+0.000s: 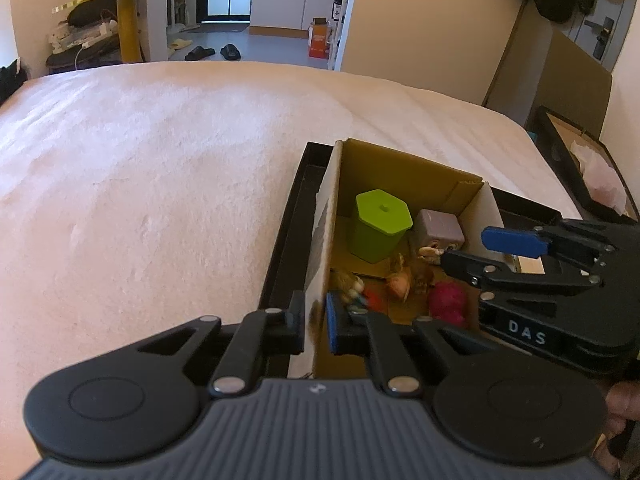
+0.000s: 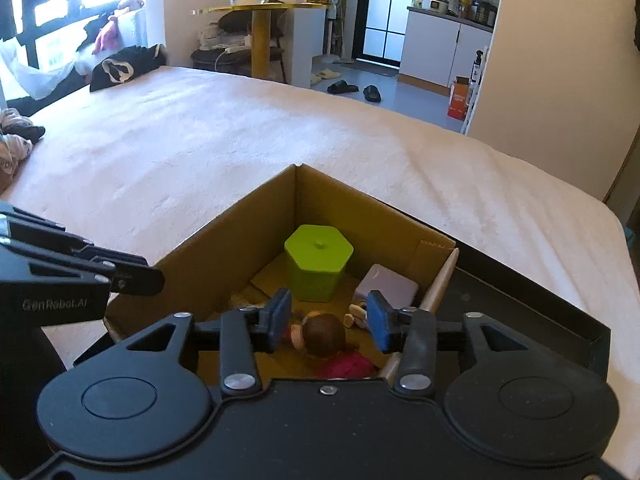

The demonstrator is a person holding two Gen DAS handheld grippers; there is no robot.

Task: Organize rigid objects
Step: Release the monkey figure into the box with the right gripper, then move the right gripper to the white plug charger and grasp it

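Note:
A cardboard box [image 1: 404, 168] stands in a black tray [image 1: 286, 240] on the bed. It holds a green hexagonal container [image 1: 380, 226], a lilac cube [image 1: 440, 226], a doll and a pink toy [image 1: 446, 304]. My left gripper [image 1: 314, 324] is shut on the box's left wall [image 1: 326, 240]. My right gripper [image 2: 328, 318] is open over the box [image 2: 248, 232], above the brown-haired doll [image 2: 322, 336], holding nothing. It shows in the left wrist view [image 1: 472, 252]. The green container [image 2: 318, 262] and lilac cube [image 2: 386, 286] lie beyond it.
The pale bedcover [image 1: 160, 180] spreads left and ahead. A second black-edged box [image 1: 580, 160] sits at the bed's right edge. A yellow round table [image 2: 260, 12], slippers [image 2: 354, 90] and kitchen cabinets [image 2: 432, 48] lie beyond. Dark clothes [image 2: 124, 66] lie at the far left.

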